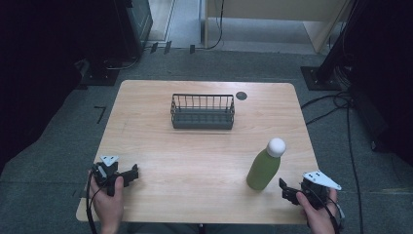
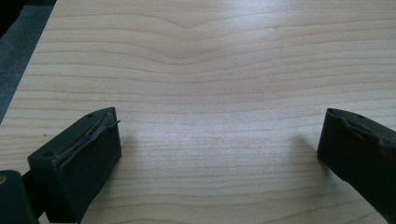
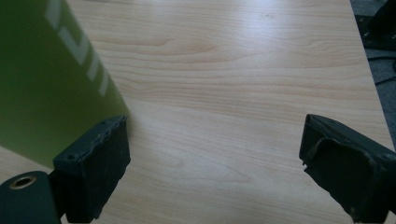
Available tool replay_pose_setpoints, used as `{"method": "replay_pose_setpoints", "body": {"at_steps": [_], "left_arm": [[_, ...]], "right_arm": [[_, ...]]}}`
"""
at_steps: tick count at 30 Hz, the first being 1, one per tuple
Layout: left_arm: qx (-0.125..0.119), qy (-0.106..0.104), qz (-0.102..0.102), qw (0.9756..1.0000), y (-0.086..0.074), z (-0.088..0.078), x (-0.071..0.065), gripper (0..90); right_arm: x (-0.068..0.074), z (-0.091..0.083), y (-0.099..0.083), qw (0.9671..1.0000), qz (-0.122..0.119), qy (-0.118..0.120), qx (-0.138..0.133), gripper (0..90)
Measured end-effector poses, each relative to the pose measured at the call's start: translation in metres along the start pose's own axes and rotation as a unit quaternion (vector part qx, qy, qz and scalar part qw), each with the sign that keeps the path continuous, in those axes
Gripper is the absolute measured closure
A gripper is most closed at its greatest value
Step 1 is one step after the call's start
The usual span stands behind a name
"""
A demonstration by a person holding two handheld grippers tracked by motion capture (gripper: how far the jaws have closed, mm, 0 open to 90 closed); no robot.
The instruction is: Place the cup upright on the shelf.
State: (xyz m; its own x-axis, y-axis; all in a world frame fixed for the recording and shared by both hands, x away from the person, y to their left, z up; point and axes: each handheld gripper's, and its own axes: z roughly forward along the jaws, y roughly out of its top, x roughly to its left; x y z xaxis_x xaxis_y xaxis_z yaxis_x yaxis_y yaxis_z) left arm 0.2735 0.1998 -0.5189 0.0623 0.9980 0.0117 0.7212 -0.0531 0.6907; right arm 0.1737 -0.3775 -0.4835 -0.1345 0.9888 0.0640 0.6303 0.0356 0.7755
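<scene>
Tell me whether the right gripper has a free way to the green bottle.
Probably yes: the right gripper is open, just beside the green bottle, with bare table between them and nothing blocking.

Black grippers [image 1: 125, 176], grey 3-cornered plates [image 1: 321, 179]

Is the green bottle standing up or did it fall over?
Standing up. In the high view the green bottle rests on its base on the table, white cap on top, near the right gripper.

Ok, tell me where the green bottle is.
In the high view, the green bottle stands on the table's right near side, just left of the right gripper, nearer than the wire basket.
</scene>
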Motion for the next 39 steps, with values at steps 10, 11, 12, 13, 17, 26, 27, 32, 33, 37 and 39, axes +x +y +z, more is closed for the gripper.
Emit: {"method": "replay_pose_setpoints", "body": {"at_steps": [10,11,12,13,17,26,27,32,33,37,39], "left_arm": [[0.0,0.0,0.0,1.0,0.0,0.0,0.0,0.0],[0.0,0.0,0.0,1.0,0.0,0.0,0.0,0.0],[0.0,0.0,0.0,1.0,0.0,0.0,0.0,0.0],[0.0,0.0,0.0,1.0,0.0,0.0,0.0,0.0],[-0.001,0.0,-0.001,1.0,0.0,0.0,0.0,0.0],[0.0,0.0,0.0,1.0,0.0,0.0,0.0,0.0],[0.0,0.0,0.0,1.0,0.0,0.0,0.0,0.0],[0.0,0.0,0.0,1.0,0.0,0.0,0.0,0.0],[0.0,0.0,0.0,1.0,0.0,0.0,0.0,0.0],[0.0,0.0,0.0,1.0,0.0,0.0,0.0,0.0],[0.0,0.0,0.0,1.0,0.0,0.0,0.0,0.0]], "right_arm": [[0.012,-0.01,0.0,0.9993,-0.015,0.033,-0.006,8.5],[0.013,-0.011,0.0,0.9992,-0.016,0.035,-0.005,8.5],[0.014,-0.011,0.0,0.9991,-0.018,0.038,-0.005,8.5],[0.014,-0.012,-0.001,0.9989,-0.021,0.041,-0.004,8.5],[0.019,-0.013,-0.001,0.9978,-0.033,0.058,-0.001,8.6],[0.032,-0.011,0.002,0.9947,-0.058,0.086,0.002,8.8],[0.033,-0.011,0.002,0.9943,-0.059,0.089,0.002,8.8],[0.041,-0.008,0.006,0.9926,-0.064,0.103,-0.002,8.7],[0.041,-0.008,0.006,0.9926,-0.064,0.103,-0.002,8.7],[0.048,-0.006,0.011,0.9914,-0.058,0.117,-0.008,8.7],[0.051,-0.006,0.014,0.9909,-0.055,0.122,-0.009,8.7]]}}
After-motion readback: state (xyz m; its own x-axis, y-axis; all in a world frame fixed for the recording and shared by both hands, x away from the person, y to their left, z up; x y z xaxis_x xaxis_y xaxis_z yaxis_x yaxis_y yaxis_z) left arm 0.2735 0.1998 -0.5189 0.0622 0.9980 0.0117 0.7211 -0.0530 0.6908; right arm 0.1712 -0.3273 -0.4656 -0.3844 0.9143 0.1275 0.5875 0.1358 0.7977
